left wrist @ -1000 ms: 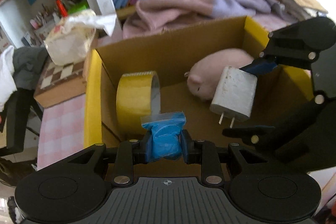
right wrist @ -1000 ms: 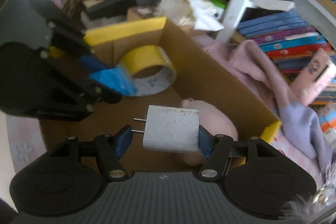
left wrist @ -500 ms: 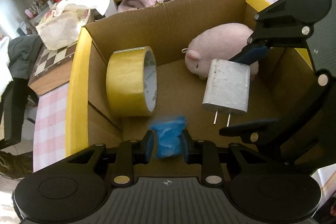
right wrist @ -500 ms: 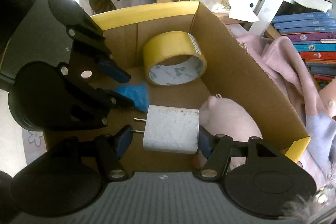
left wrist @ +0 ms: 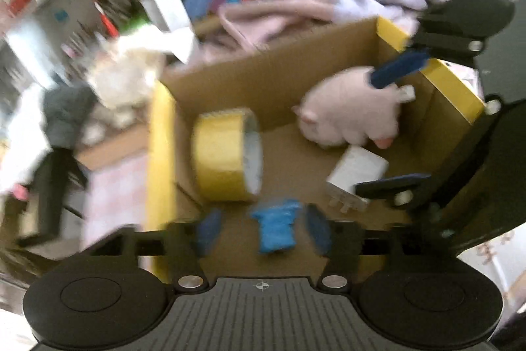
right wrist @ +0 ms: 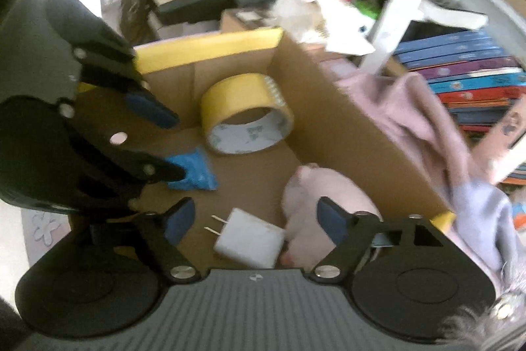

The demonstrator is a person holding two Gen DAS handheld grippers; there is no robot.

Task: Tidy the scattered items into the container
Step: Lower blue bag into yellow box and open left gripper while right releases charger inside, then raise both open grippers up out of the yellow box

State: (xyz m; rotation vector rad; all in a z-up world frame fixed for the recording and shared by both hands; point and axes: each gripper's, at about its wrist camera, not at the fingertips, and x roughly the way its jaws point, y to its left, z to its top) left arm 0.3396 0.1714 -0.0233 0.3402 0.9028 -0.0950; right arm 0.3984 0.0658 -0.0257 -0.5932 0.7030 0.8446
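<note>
- Left gripper (left wrist: 263,231): fingers just spread apart, released; the blue packet (left wrist: 275,229) lies loose between them on the floor of the cardboard box (left wrist: 263,81).
- Right gripper (right wrist: 254,219): fingers just widened, holding nothing; the white charger (right wrist: 250,240) rests below, touching the pink plush pig (right wrist: 323,203) at its 3 o'clock.
- Yellow tape roll (right wrist: 246,112) sits at 12 o'clock.
</note>
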